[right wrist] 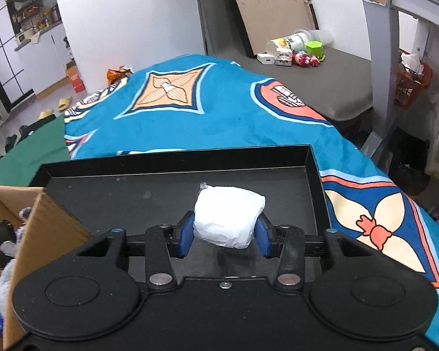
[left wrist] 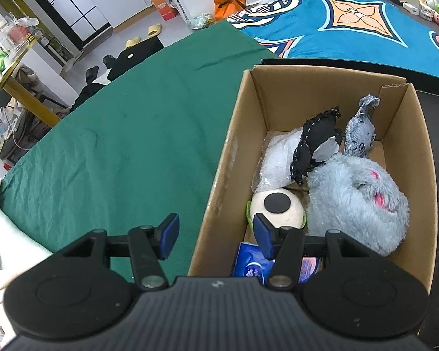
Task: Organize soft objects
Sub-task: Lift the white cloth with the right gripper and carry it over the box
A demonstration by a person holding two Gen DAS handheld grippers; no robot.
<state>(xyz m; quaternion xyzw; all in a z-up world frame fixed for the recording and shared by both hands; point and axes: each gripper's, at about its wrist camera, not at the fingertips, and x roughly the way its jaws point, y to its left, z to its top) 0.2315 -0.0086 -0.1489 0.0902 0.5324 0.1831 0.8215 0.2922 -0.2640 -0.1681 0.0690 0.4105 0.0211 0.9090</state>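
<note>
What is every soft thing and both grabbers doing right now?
white packet: squeezed between the right gripper's pads, above the tray
right gripper: shut on the white packet
left gripper: open, empty, straddling the box's wall
cardboard box: open, partly filled
fluffy blue plush: lying in the box
black fabric toy: in the box, leaning on a clear bag
denim pouch: upright in the box's far corner
black tray: bare

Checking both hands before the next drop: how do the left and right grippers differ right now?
The left gripper is open and holds nothing; the right gripper is shut on a white bundle. The left gripper straddles the near wall of the cardboard box, with one finger inside; the right gripper is over the black tray. Both have blue pads and point downward.
</note>
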